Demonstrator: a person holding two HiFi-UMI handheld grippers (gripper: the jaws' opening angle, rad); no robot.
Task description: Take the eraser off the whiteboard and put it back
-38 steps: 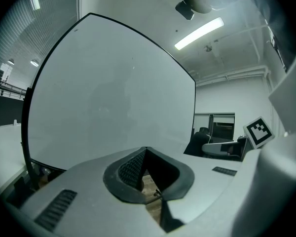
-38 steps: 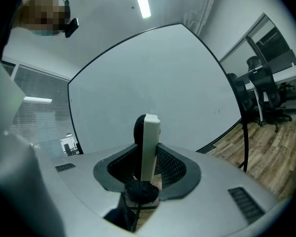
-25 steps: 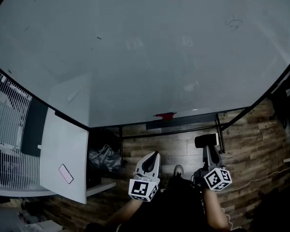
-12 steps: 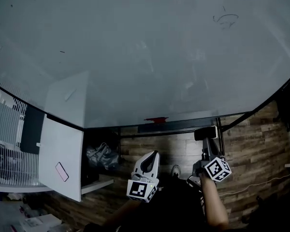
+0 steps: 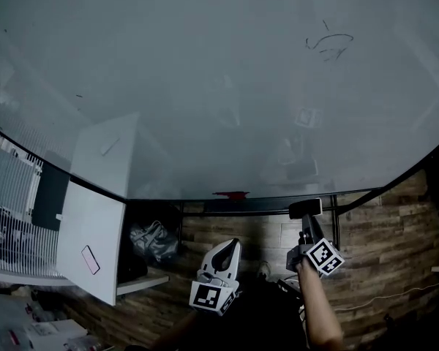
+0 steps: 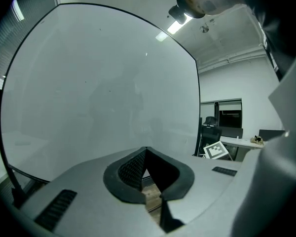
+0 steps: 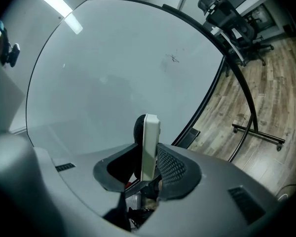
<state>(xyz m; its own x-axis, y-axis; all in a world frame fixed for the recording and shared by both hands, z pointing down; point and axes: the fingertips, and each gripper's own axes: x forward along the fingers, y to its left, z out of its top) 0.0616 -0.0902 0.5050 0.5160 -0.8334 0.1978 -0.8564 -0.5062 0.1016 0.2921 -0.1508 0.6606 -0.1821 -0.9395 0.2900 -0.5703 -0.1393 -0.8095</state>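
The eraser (image 5: 305,208), a white block with black felt, stands on edge between the jaws of my right gripper (image 5: 306,224), which is shut on it below the whiteboard (image 5: 205,86). In the right gripper view the eraser (image 7: 149,147) rises out of the jaws in front of the board (image 7: 103,83), clear of its surface. My left gripper (image 5: 230,246) hangs lower to the left, shut and empty. Its closed tips (image 6: 145,150) point at the board (image 6: 89,93).
A dark scribble (image 5: 328,44) marks the board's upper right. A small red thing (image 5: 229,194) lies on the board's tray (image 5: 267,204). A smaller white panel (image 5: 95,225) leans at the left, with a bag (image 5: 152,241) beside it. Office chairs (image 7: 232,9) stand on the wood floor.
The view has tilted, so the scribble sits lower and further left. My right gripper, still gripping the eraser, has rolled and shifted left. The left gripper sits lower in the picture.
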